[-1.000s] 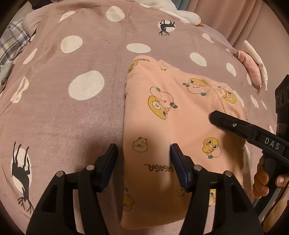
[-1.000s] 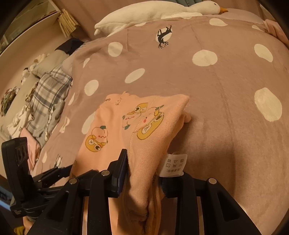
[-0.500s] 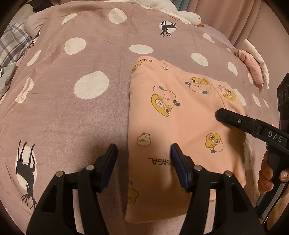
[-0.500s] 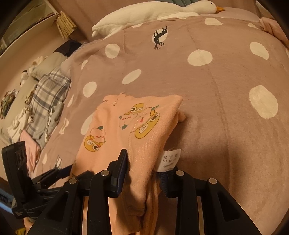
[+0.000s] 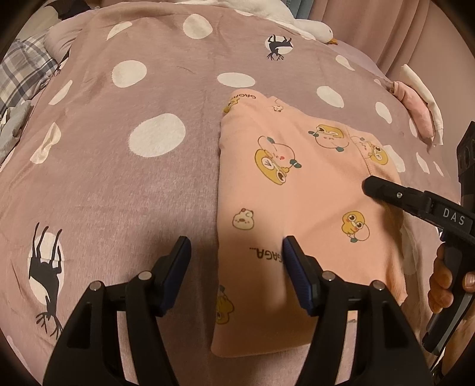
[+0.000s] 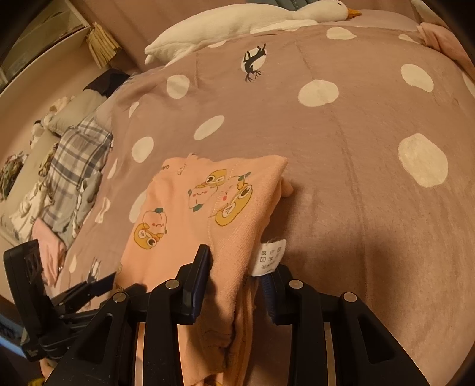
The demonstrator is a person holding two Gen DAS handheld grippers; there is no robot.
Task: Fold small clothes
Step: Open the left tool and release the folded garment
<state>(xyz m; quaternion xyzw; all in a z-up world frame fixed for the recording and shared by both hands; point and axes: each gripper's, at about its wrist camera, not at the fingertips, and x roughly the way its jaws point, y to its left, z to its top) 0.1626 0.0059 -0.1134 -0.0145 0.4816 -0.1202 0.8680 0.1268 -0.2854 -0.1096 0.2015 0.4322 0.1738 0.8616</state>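
A peach garment (image 5: 297, 193) printed with cartoon animals lies folded into a long strip on the dotted blanket (image 5: 148, 178). My left gripper (image 5: 234, 246) hovers over its near left edge with the jaws opening. One finger is over the blanket and the other over the cloth, and neither pad presses. My right gripper (image 6: 237, 264) is shut on a bunched right edge of the garment (image 6: 178, 213), beside its white care label (image 6: 268, 256). In the left wrist view, the right gripper (image 5: 386, 190) reaches in from the right, held by a hand (image 5: 442, 282).
A white goose plush (image 6: 237, 20) lies along the far edge of the bed. Plaid and grey clothes (image 6: 71, 154) are heaped at the left side. A pink and white cloth (image 5: 415, 110) sits at the right edge.
The left jaws stand slightly wider. The garment sits a little further right in the left wrist view. The right gripper keeps its hold on the bunched edge.
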